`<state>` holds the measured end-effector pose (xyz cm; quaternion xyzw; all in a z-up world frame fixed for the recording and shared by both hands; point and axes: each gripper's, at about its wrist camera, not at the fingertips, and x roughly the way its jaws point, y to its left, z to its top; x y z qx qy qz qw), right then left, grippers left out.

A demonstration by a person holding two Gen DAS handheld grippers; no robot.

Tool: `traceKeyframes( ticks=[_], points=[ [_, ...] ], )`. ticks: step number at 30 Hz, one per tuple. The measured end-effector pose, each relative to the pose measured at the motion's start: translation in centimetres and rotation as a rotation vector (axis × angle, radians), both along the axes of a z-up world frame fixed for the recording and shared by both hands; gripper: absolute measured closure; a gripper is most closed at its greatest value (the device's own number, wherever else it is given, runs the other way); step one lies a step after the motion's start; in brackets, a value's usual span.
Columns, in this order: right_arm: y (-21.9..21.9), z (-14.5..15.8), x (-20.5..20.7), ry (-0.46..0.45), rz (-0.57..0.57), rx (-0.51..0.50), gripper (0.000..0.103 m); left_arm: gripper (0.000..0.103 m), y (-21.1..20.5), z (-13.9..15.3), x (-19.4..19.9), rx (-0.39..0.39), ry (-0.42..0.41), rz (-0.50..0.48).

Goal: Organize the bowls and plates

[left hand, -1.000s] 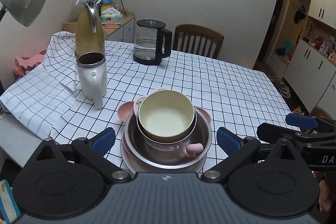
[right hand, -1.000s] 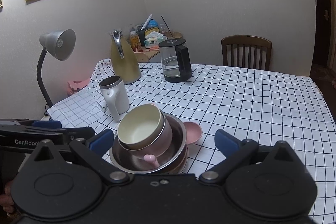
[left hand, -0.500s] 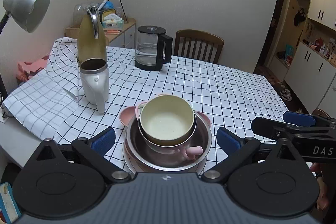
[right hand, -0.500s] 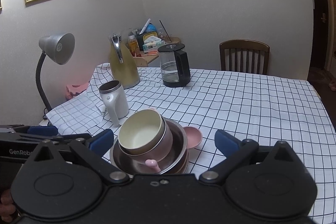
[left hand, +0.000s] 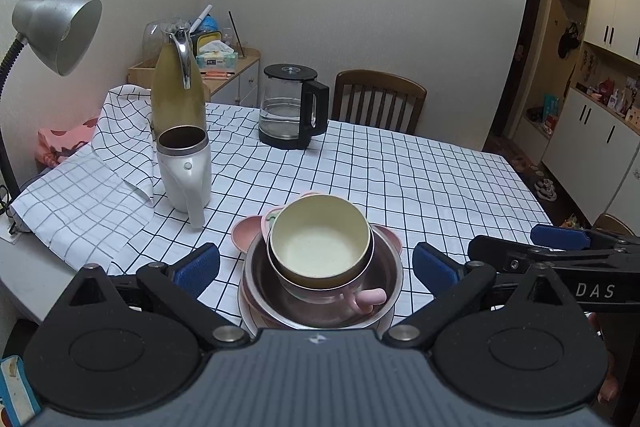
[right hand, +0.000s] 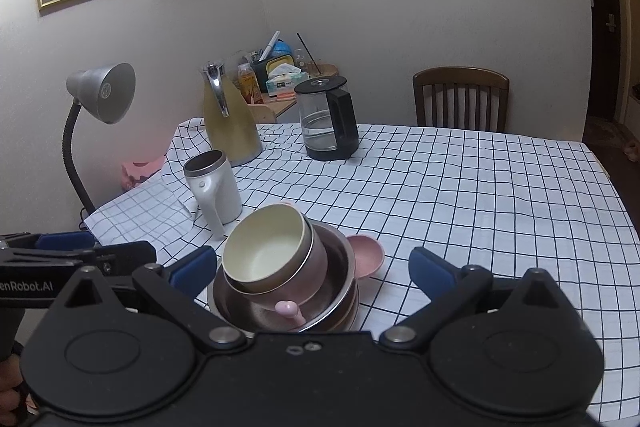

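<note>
Pink and steel all piled up in one spot: a cream-lined bowl [left hand: 320, 247] sat tilted inside a pink cup with a knobby handle [left hand: 370, 297], that sat in a steel bowl [left hand: 384, 279], and under it I could just make out a pink plate [left hand: 245, 301] rim, though how many plates were down there I couldn't tell. A small pink dish [right hand: 366, 251] poked out from behind the pile, touching it or nearly so. My guess was biggest-at-the-bottom nesting, which is why the thing stood up at all, even with the top bowl leaning. The whole stack sat near the front edge of the checked tablecloth [left hand: 420, 179], well apart from the white mug [left hand: 185, 171], the yellow jug [left hand: 178, 95] and the glass kettle [left hand: 292, 115] at the back. My left claw [left hand: 316, 265] was spread wide with nothing in it, its blue pads either side of the stack but not touching. The right claw [right hand: 314, 269] was the same, wide open and empty, hovering just in front. Honestly this would fit a finished stacking job or a pile about to be taken apart and sorted, so I wasn't calling it either way.
</note>
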<state>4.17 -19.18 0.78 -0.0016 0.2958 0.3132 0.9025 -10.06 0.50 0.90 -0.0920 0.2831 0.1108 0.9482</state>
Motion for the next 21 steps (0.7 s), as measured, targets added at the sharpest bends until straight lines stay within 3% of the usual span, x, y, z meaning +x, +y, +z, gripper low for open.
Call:
traceKeyframes(
  ticks=[21],
  points=[
    [-0.8, -0.4, 0.2, 0.012, 0.025, -0.004, 0.000, 0.000, -0.4, -1.3, 0.9, -0.067, 0.088, 0.037]
  ],
)
